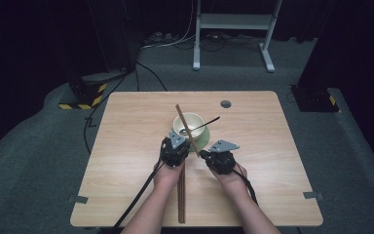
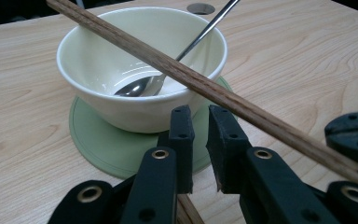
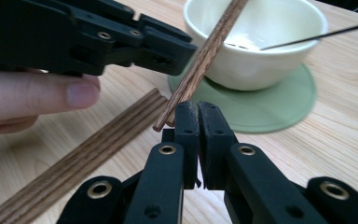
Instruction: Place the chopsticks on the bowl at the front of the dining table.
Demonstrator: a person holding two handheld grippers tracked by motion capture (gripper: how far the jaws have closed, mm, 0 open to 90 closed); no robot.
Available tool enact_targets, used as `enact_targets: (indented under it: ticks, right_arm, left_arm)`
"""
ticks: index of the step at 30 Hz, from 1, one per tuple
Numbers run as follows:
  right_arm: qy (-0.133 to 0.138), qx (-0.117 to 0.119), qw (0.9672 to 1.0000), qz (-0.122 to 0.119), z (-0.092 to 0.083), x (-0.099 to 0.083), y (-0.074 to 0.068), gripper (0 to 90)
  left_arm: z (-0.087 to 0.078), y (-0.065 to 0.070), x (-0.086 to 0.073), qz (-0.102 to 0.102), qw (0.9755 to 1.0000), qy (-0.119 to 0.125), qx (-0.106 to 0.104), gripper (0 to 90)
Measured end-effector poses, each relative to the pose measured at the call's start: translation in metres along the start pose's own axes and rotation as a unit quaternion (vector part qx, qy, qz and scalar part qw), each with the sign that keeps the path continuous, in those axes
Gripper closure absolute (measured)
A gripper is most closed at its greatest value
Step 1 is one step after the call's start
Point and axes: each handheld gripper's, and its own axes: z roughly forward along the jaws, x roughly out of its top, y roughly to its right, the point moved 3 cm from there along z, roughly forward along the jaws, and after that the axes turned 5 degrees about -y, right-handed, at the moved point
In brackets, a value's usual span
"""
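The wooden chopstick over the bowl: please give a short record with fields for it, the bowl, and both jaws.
chopstick: long brown wooden chopstick, slanting across the bowl's rim
bowl: pale cream ceramic bowl on round green mat, metal spoon inside
right gripper: jaws shut on the chopstick's near end
left gripper: jaws nearly shut, nothing between them
other: more wooden sticks on the table

A pale wooden table (image 1: 272, 161) stands on grey carpet (image 1: 24, 161), with a small round grey cap (image 1: 225, 104) set into its far edge, right of the middle. Small grey tabs (image 1: 78, 199) sit at its two near corners. Beyond the far left corner is a black base with yellow-and-black striped edges (image 1: 83, 97). A white metal frame (image 1: 233, 22) stands farther back, with loose cables (image 1: 175, 41) on the floor to its left. A dark block (image 1: 316, 97) sits off the far right corner.
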Motion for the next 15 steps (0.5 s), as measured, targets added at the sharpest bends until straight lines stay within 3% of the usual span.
enact_targets:
  ticks: [6, 15]
  right_arm:
    - [-0.001, 0.006, 0.9999, -0.011, 0.0066, 0.0038, -0.0064, 87.3]
    - [0.003, 0.011, 0.9999, -0.008, 0.0103, 0.0072, -0.0078, 87.3]
  left_arm:
    - [-0.0012, -0.0013, 0.0003, -0.003, 1.0, 0.001, 0.002, 79.8]
    - [0.0006, -0.0027, 0.0025, -0.004, 1.0, 0.001, 0.006, 79.8]
